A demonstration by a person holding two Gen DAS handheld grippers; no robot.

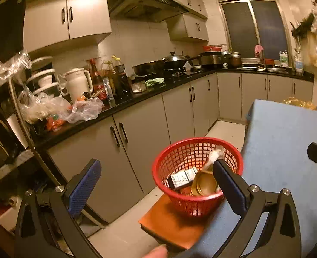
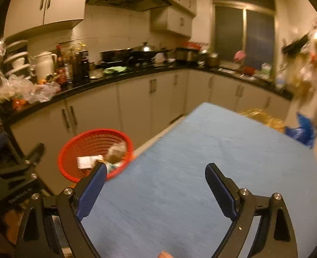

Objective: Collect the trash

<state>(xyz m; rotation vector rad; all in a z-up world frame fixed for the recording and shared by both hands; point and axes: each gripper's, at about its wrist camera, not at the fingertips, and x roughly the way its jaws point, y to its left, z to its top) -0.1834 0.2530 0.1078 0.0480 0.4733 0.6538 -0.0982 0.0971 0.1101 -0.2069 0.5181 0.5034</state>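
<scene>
Two grippers, both spread wide and holding nothing: left gripper (image 1: 156, 185) above the floor, near the red basket (image 1: 233, 157); right gripper (image 2: 156, 195) over the blue table (image 2: 201, 172). Trash inside the basket: small box (image 1: 183, 178), gold round tin (image 1: 204, 183), clear wrapper (image 1: 215, 153). Basket on an orange stool (image 1: 169, 225), just left of the table.
</scene>
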